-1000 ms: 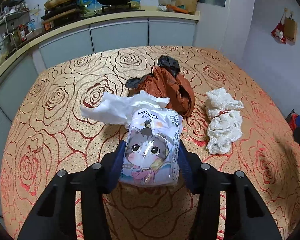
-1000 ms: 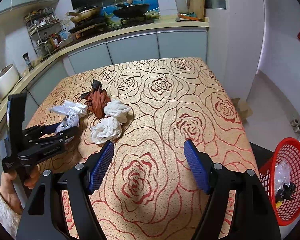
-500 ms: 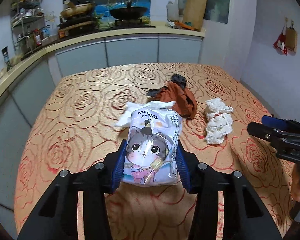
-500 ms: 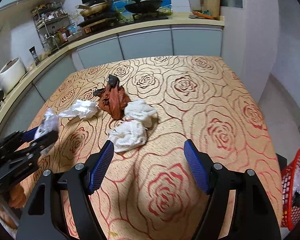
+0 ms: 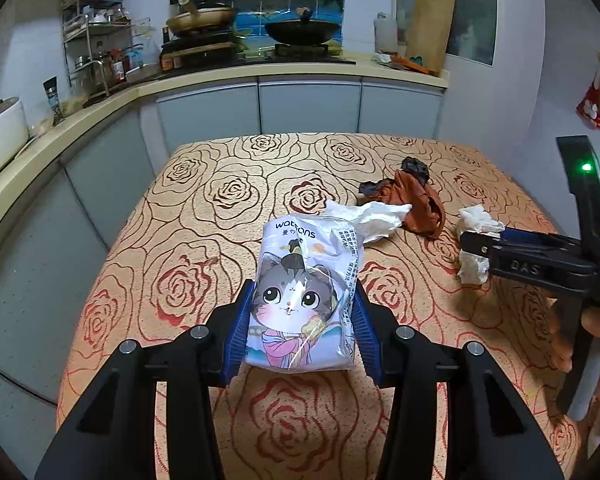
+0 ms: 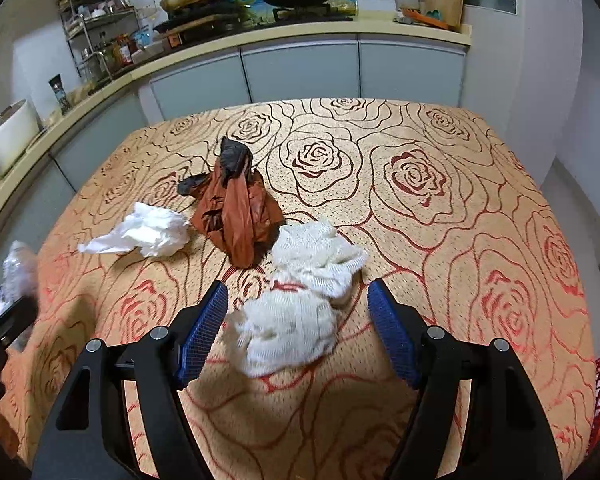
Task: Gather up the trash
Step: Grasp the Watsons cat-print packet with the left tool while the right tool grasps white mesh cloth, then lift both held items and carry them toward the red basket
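Left wrist view: the left gripper (image 5: 302, 320) clamps the cat-print packet (image 5: 305, 300) above the table (image 5: 188, 240). The right gripper (image 6: 298, 328) gapes around the white netting (image 6: 296, 312), at six o'clock from the brown bag (image 6: 236, 212).

Pretty dim indoor lighting in both views, kind of warm and flat, probably from a ceiling lamp overhead though you can't see it. Heavy fisheye: the counter (image 5: 204, 80) bows hard and the corners go black. There's glare on the shiny tissue pack (image 5: 306, 296) in the left view. In the right view the white cloth wad (image 6: 296, 312) is smeared at its near edge, and the far left edge is motion-blurred mush. Soft shadows sit under the orange bag (image 6: 236, 212) and the gripper arms. A green LED (image 5: 587, 167) glows brightly at the right.
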The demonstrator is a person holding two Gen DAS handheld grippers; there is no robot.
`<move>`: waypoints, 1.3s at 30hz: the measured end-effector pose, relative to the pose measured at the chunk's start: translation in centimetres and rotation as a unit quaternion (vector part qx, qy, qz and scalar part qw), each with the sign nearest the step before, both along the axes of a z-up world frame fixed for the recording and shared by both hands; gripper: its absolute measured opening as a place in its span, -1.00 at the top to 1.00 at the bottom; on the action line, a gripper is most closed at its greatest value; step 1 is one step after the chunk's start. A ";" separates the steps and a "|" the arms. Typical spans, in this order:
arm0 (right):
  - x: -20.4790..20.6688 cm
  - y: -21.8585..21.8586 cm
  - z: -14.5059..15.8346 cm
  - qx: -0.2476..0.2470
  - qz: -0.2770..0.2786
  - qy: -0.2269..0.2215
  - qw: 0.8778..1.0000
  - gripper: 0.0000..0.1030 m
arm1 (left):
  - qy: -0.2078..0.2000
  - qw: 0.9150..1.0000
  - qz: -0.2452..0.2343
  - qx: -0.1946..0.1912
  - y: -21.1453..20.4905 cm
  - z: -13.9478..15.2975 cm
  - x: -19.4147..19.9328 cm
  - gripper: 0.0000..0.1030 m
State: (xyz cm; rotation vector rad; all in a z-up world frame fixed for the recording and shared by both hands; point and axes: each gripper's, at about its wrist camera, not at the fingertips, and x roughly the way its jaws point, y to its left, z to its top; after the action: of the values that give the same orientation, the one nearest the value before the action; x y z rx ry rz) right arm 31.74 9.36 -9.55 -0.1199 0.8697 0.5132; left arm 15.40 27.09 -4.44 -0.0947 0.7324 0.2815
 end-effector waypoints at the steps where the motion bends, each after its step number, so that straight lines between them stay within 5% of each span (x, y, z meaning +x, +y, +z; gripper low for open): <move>1: 0.1 0.1 -0.1 -0.002 -0.001 0.000 1.000 -0.36 | 0.000 1.000 0.001 0.001 0.0 0.0 -0.1 0.13; 15: 0.0 0.4 -1.0 -0.016 0.011 0.007 1.000 0.35 | 0.004 1.000 0.007 0.000 0.2 -0.3 -0.3 0.13; 39: -7.5 -3.9 5.6 0.028 0.025 -0.045 0.998 0.38 | -0.018 1.000 0.011 0.005 -1.6 2.1 -1.7 0.13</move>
State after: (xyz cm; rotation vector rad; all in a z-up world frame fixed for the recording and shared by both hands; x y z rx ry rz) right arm 24.27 5.50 -3.99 -0.1128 0.7655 0.5735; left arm 13.73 25.47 -2.30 -0.0983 0.6936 0.3027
